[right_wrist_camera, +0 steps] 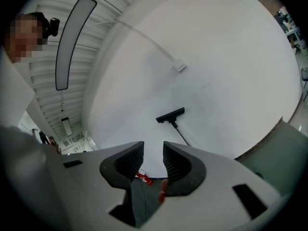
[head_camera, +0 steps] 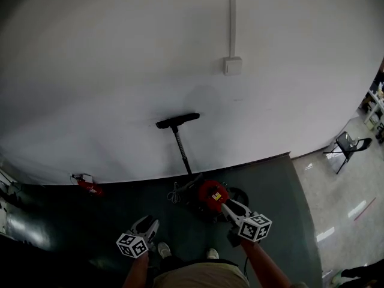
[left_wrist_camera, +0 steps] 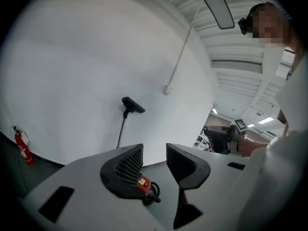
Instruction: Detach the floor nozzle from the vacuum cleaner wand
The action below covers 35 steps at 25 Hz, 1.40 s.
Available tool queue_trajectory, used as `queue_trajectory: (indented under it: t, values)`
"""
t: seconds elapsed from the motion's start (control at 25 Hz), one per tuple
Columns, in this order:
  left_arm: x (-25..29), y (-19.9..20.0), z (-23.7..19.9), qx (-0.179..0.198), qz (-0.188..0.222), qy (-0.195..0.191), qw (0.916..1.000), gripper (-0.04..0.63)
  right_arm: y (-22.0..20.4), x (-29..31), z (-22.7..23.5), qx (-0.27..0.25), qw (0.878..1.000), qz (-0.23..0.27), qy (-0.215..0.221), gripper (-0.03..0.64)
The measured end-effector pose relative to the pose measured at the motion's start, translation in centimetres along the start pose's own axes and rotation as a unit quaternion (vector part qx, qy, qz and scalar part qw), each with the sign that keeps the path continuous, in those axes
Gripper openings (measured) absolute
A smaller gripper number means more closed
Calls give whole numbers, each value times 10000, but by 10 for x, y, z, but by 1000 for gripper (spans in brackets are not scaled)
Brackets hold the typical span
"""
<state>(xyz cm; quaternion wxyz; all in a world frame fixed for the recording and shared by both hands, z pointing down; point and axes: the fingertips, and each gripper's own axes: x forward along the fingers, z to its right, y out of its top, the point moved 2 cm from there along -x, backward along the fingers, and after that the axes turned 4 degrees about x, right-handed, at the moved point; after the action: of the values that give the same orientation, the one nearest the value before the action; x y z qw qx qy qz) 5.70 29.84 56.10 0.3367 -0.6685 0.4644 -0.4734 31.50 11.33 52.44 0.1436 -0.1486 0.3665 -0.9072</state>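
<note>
The floor nozzle (head_camera: 177,120) is seen high against the wall (head_camera: 108,71), well ahead of both grippers. It is set at the top of the wand (head_camera: 182,150), which is leaned up from the red vacuum (head_camera: 211,195). The left gripper (head_camera: 150,222) and right gripper (head_camera: 227,206) are closed up with nothing held, and the right one is found nearer the wand.

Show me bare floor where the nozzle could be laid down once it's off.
Two bare patches of dark floor: between the fire extinguisher and the vacuum canister, along the wall; and right of the canister, up to the pale floor near the folding chair. Crowded right at the canister, with a loose coil beside it and the leaning wand.
</note>
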Motion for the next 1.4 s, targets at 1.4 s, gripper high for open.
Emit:
queue_trajectory:
  t: [1.4]
  values:
    - [70,120,-298,180,-129,-1751,9843,160,-17,266,-113,-918,9771,768,-1759,117]
